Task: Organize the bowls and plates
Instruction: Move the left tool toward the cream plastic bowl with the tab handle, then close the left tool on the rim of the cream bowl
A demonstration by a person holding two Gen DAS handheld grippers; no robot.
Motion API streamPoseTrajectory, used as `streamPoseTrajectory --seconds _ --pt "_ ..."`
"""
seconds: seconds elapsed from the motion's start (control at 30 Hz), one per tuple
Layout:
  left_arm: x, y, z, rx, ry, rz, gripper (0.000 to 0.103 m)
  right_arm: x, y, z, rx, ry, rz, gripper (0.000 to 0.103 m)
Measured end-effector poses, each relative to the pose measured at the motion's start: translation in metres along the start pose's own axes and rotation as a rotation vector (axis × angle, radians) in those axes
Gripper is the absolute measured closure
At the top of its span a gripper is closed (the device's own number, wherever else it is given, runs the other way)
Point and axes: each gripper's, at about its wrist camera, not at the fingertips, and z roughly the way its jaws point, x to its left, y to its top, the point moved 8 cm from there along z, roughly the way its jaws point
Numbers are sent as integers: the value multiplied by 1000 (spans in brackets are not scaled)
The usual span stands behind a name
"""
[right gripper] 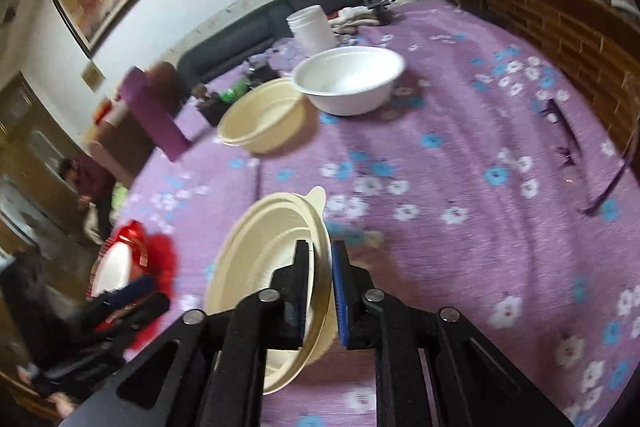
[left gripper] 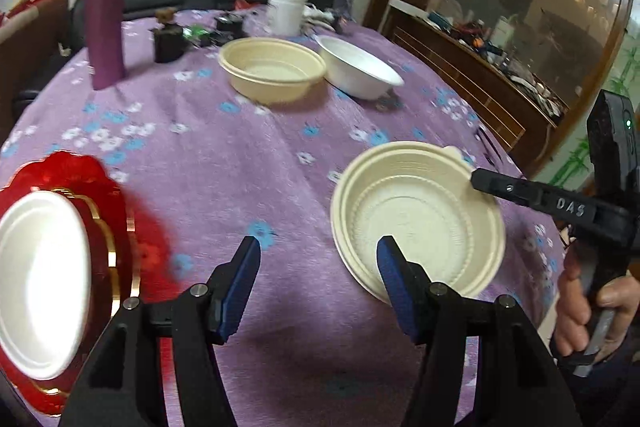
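Bowls sit on the purple flowered tablecloth (left gripper: pixel 240 187): a cream bowl (left gripper: pixel 416 219) near right, its rim between the right gripper (right gripper: pixel 320 287) jaws, which look pinched on it. Left gripper (left gripper: pixel 318 283) hangs spread, empty. Another cream bowl (left gripper: pixel 272 69) and white bowl (left gripper: pixel 356 65) lie far; a white plate (left gripper: pixel 40 283) on a red plate (left gripper: pixel 104 195) lies near left.

The desk (left gripper: pixel 208 163) carries all items. Two bowls stand side by side toward its far side: the ribbed bowl (left gripper: pixel 272 69) on the left, the smooth bowl (left gripper: pixel 358 65) touching it on the right. Behind them stands a jar (left gripper: pixel 286 11). A tall box (left gripper: pixel 106 15) stands upright at the far left. At the near left, a plate (left gripper: pixel 40 279) lies on a scalloped tray (left gripper: pixel 120 227). At the near right sits a stack of nested bowls (left gripper: pixel 416 219), with the right claw (right gripper: pixel 320 291) straddling its rim.
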Motion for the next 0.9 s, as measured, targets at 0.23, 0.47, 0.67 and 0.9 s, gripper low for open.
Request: streamPoseTrajectory --seconds 0.23,0.47,0.67,0.9 --pt "-24 -8 19 77 -64 11 43 -26 -10 -8 5 -14 -1 72" --pt "-38 -16 33 107 -40 57 70 -39 -24 0 49 45 44 71" --pt "-38 -15 33 83 -8 78 77 -33 -31 4 64 81 56 90" --pt "-30 -10 19 40 35 87 77 -22 -32 7 76 94 65 90"
